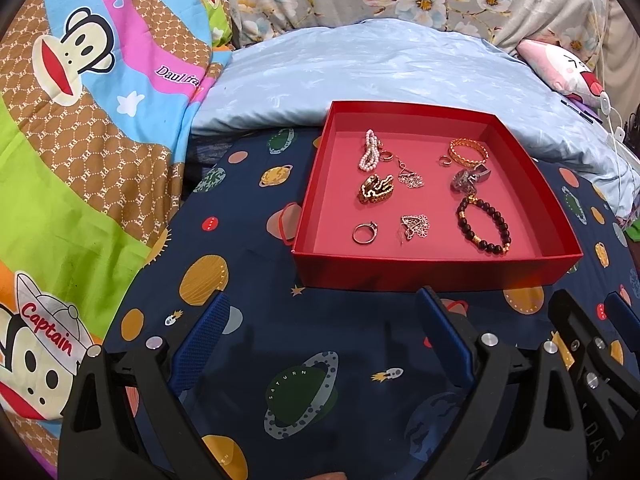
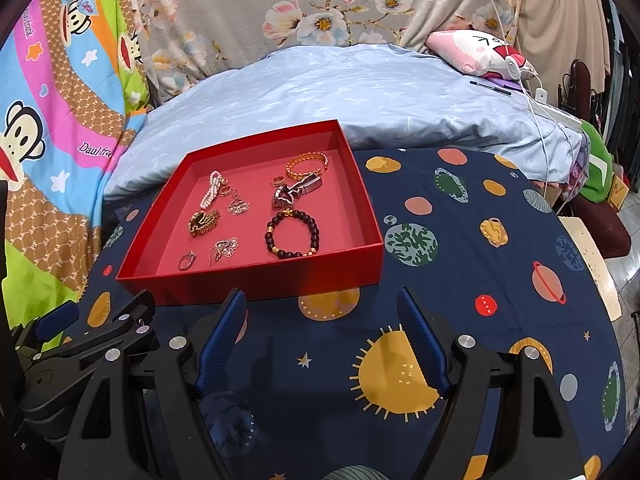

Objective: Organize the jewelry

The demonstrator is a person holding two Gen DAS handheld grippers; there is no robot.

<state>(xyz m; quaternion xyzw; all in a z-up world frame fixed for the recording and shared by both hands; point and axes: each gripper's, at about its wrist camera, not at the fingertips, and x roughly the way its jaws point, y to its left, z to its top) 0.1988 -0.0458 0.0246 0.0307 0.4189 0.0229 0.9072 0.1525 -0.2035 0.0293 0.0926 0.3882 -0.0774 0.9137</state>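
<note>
Plainly, both pairs of fingers stand wide apart and hold nothing. Low in the left wrist view, the left gripper (image 1: pixel 320 320) shows its blue-padded fingers (image 1: pixel 204 332) spread across the bottom of the frame, with only the planet-print bedsheet (image 1: pixel 248 208) in the gap between them; the tips stop short of the red box (image 1: pixel 436 272), not touching it. The right gripper (image 2: pixel 322 316) looks the same in its own view, its fingers (image 2: pixel 420 336) open wide over the sheet, just below the box's near wall and clear of it (a corner of the other gripper pokes in at the lower edge of each frame). The box sits right of centre in the left wrist view and left of centre in the right wrist view, and the jewelry lies loose on its pink floor: a pearl bracelet (image 1: pixel 370 152) at upper left, a gold bangle (image 1: pixel 468 152) at upper right, a dark beaded bracelet (image 1: pixel 484 220) at lower right, a silver ring (image 1: pixel 364 233) at lower left, and a gold-and-black piece (image 1: pixel 376 188) near the middle. Behind the box lies a pale blue pillow (image 1: pixel 400 64).
</note>
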